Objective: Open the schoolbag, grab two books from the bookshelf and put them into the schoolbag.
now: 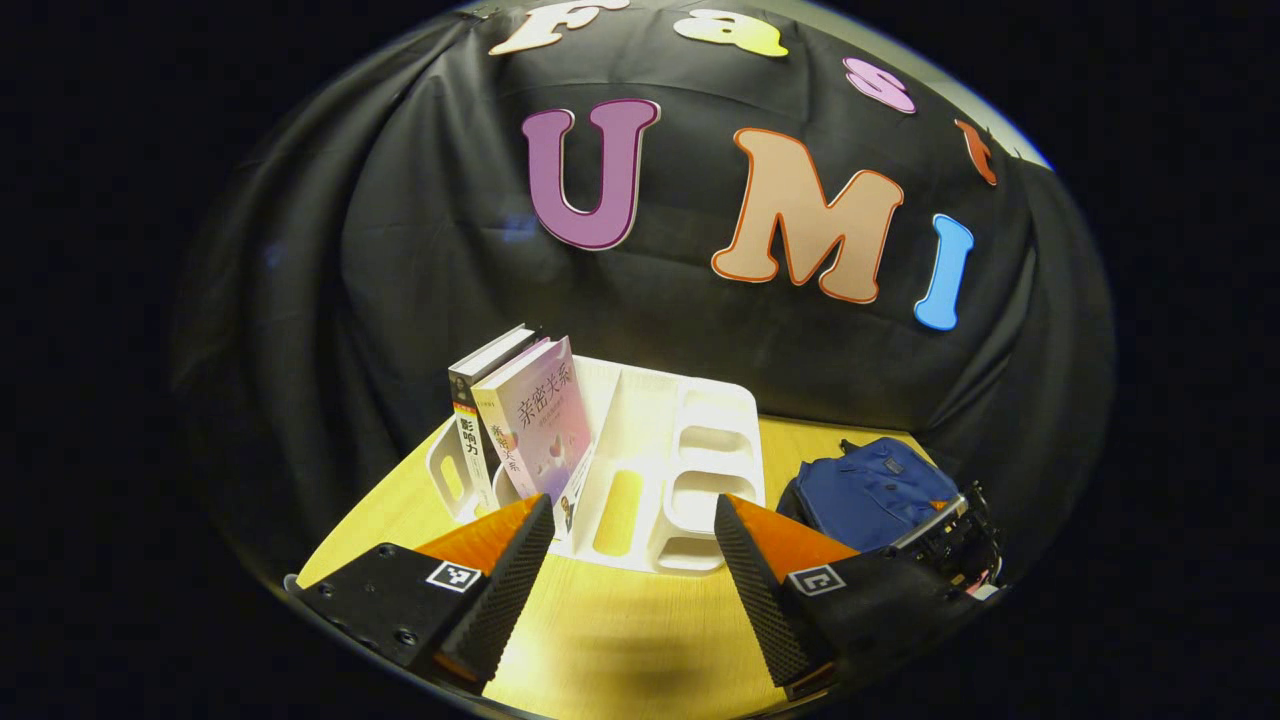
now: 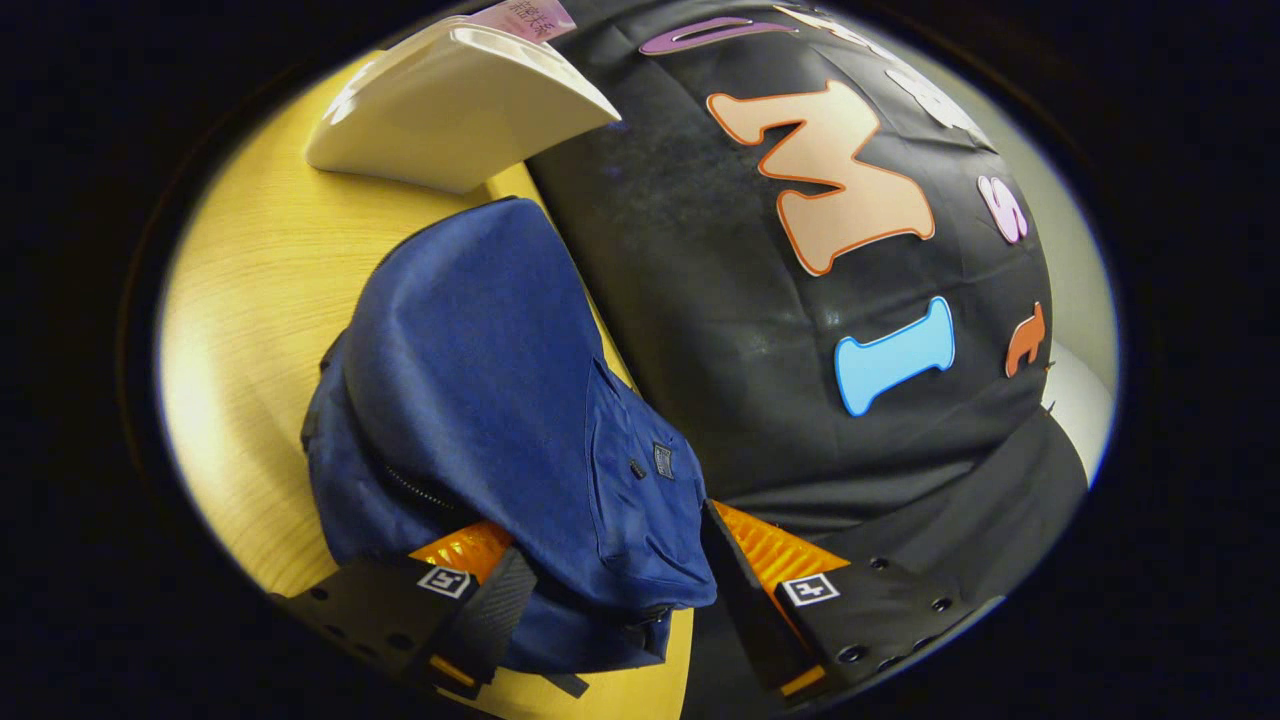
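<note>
Schoolbag (image 2: 500, 400) zipped, lying between right gripper's (image 2: 610, 590) spread fingers | left gripper (image 1: 635, 560) released, empty, books (image 1: 520, 420) ahead, upright in bookshelf (image 1: 690, 450) | progress: opening not begun, both books unpacked.

Count: 2 books (image 1: 520, 420) upright, left-centre of frame; 1 white bookshelf (image 1: 690, 440) mid-frame; 1 blue schoolbag (image 1: 870, 490) right; 1 counter (image 1: 620, 640).

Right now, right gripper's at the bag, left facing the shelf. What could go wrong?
1. The schoolbag lies at the table edge by the cloth wall; tugging it open may drag it off.
2. The right gripper straddles fabric, so it may pinch cloth instead of the zipper.
3. Two books lean in the white bookshelf; pulling one may topple the other.
</note>
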A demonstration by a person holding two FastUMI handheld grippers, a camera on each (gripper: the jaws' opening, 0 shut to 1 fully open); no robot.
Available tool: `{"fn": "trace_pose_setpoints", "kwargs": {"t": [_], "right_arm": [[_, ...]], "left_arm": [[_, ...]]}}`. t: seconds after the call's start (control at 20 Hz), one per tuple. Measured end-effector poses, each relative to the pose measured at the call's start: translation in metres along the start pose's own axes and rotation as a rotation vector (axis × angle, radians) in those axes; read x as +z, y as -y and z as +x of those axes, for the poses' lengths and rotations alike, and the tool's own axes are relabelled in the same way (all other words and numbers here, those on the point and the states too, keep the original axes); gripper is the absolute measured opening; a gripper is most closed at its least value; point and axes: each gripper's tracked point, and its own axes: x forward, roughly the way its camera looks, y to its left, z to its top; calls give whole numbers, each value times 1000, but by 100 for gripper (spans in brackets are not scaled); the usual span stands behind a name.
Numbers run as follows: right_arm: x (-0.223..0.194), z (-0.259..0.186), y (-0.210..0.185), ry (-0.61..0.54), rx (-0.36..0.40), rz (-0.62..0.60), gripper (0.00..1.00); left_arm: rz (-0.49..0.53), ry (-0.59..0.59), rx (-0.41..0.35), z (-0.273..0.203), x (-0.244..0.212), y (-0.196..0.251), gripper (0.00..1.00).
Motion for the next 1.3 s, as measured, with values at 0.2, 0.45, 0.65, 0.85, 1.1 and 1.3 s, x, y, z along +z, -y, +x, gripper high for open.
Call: {"fn": "trace_pose_setpoints", "kwargs": {"t": [0.2, 0.45, 0.65, 0.85, 1.1, 1.3], "right_arm": [[-4, 20, -15, -24, 12, -6, 64], [-9, 34, -23, -63, -1, 17, 30], [-10, 40, -17, -56, -26, 26, 11], [-1, 39, 11, -56, -58, 110, 9], [5, 38, 39, -50, -93, 161, 9], [4, 39, 46, -55, -90, 167, 9]], "left_arm": [[16, -4, 4, 3, 5, -2, 94], [4, -35, 12, 11, 9, -6, 94], [14, -65, 49, 21, 14, -25, 94], [-37, -94, 78, 41, 11, -55, 94], [-91, -161, 112, 74, -5, -90, 95], [-96, -235, 100, 104, -22, -104, 94]]}}
